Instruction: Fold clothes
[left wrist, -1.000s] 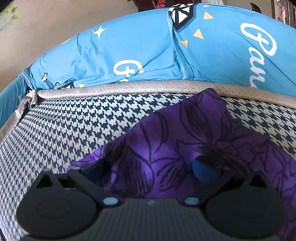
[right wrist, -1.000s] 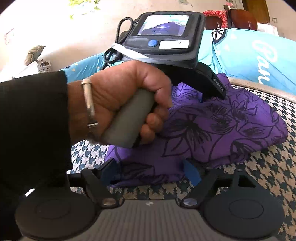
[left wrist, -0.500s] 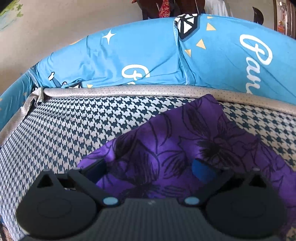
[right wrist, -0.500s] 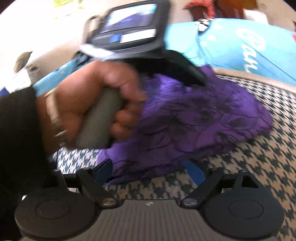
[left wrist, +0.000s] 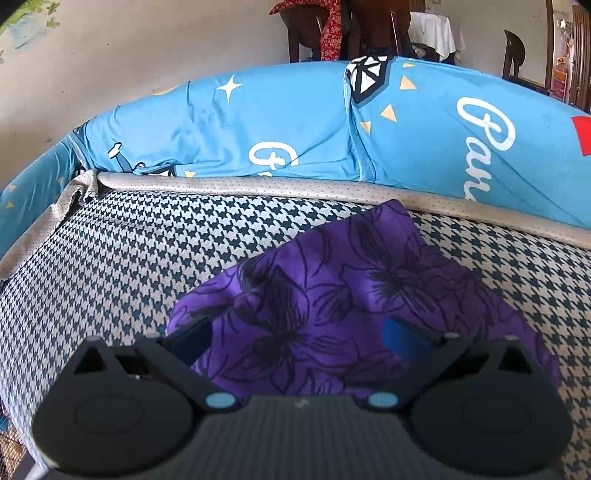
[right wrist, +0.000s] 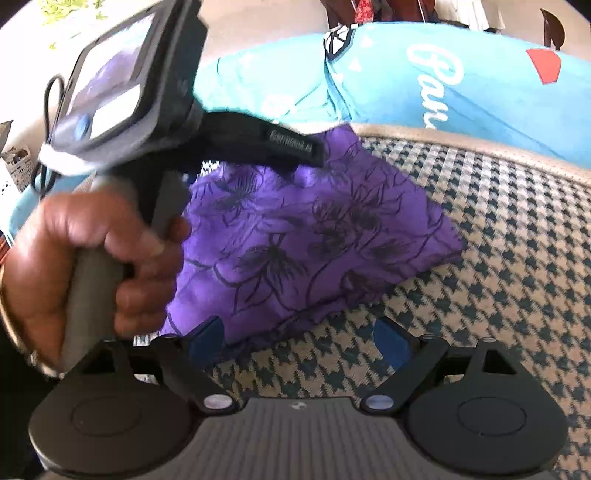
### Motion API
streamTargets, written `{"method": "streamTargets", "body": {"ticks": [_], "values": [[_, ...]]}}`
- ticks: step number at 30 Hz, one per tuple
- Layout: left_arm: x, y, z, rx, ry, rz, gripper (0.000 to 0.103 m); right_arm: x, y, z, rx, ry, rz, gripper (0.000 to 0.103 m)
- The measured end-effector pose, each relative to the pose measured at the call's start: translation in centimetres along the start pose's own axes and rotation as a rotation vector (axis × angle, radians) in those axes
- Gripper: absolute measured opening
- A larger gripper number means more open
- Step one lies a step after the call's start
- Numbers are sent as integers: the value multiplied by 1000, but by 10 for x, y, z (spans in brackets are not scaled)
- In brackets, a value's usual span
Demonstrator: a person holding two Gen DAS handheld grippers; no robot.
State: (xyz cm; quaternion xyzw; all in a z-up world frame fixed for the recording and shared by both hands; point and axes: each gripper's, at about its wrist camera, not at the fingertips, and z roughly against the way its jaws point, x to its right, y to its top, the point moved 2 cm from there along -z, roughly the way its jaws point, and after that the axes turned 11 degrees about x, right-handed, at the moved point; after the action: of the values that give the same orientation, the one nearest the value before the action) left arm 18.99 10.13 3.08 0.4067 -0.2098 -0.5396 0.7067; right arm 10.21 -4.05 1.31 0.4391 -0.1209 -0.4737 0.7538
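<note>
A purple cloth with black flower outlines (left wrist: 343, 295) lies folded on a houndstooth-patterned cushion (left wrist: 147, 251). My left gripper (left wrist: 299, 338) hangs just above the cloth's near part, open, its blue pads wide apart with nothing pinched. In the right wrist view the same purple cloth (right wrist: 314, 236) lies ahead, and my right gripper (right wrist: 299, 339) stands open at its near edge, over the cushion (right wrist: 498, 266). The left pad overlaps the cloth's hem. A hand (right wrist: 96, 258) holds the left gripper's handle at the left, with its screen unit above the cloth.
A blue printed cover (left wrist: 295, 125) with white script drapes the backrest behind the cushion. A beige piped edge (left wrist: 258, 184) runs between them. Dark chairs and a white-clothed table (left wrist: 436, 33) stand beyond, by a pale wall. Bare cushion lies left and right of the cloth.
My left gripper has drawn back and up, so the cloth sits farther ahead. My right gripper has shifted right along the cloth's near edge. The hand with the left gripper has tilted and risen.
</note>
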Motion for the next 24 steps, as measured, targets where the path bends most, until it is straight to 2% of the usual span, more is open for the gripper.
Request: {"method": "streamTargets", "body": {"ticks": [9,15,24], "values": [[-11,-6,31,15,0,24,103,16,16,21,57,-43,20,95],[-23,-21,49,9,19,44,103,31,15,24,54,-91,39,95],[-32,-39,68,-7,68,62,103,44,11,17,32,-96,7,96]]}}
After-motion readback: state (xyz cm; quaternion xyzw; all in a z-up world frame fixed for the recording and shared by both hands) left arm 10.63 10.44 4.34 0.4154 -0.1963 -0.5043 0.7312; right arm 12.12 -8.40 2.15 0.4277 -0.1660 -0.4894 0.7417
